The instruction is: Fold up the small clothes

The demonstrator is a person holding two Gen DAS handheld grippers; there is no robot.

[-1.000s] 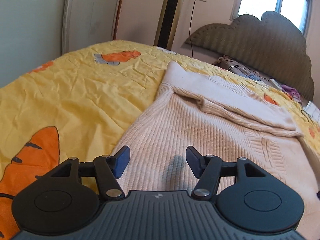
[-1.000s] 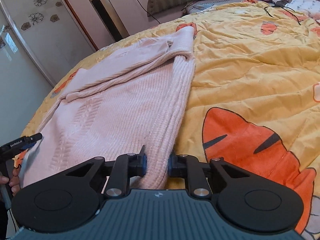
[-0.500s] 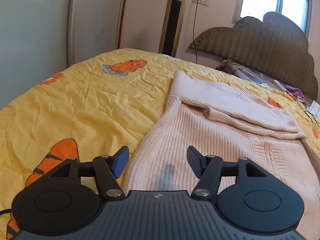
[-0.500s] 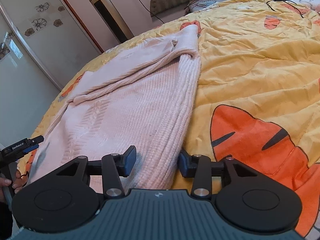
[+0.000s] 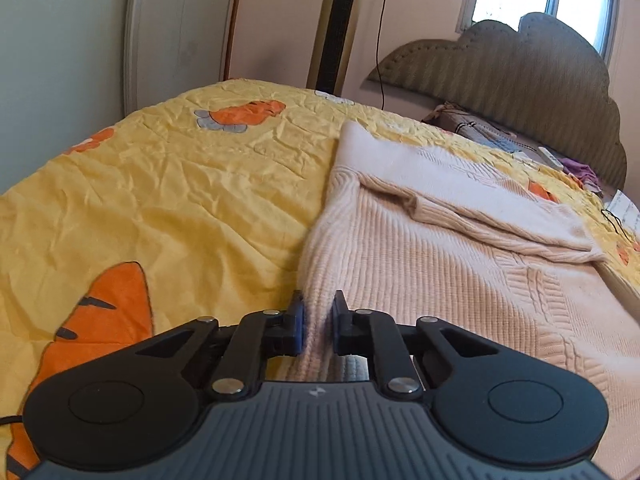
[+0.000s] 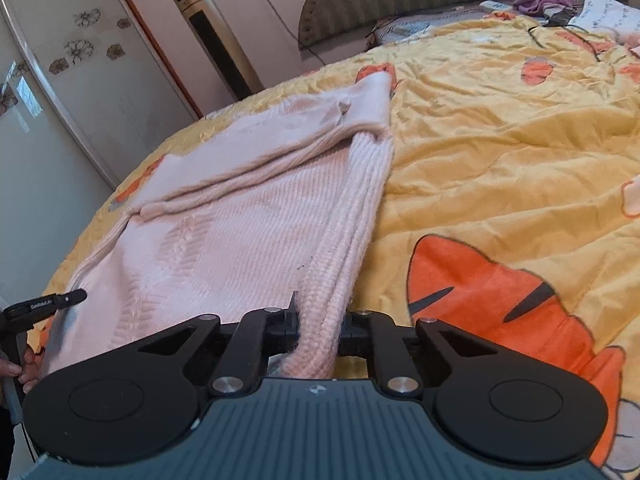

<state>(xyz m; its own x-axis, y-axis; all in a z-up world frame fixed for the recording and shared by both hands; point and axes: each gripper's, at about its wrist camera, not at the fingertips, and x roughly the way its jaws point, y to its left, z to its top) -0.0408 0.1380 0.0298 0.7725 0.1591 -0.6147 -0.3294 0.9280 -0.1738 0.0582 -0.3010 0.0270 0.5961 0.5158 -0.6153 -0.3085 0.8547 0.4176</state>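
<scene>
A pale pink knit sweater (image 5: 440,264) lies flat on the yellow quilt (image 5: 180,192), with a sleeve folded across its far part. My left gripper (image 5: 318,320) is at the sweater's near left edge; its jaws are closing and the pads pinch the knit between them. In the right wrist view the sweater (image 6: 248,224) runs away from me. My right gripper (image 6: 318,328) is at the near right ribbed edge, jaws closing, with a thick roll of knit pressed between the pads. The left gripper (image 6: 60,300) shows at that view's far left, held by a hand (image 6: 24,364).
The quilt (image 6: 500,152) carries orange carrot prints. A tall tower fan (image 5: 340,28) and a padded headboard (image 5: 520,64) stand beyond the bed. A wardrobe door (image 6: 80,80) is on the left. A purple cloth (image 6: 544,0) and cables lie near the pillows.
Both grippers have shut on the sweater's near edge. The left one stood wide open before. The right one was nearly shut, opened, then closed again.
</scene>
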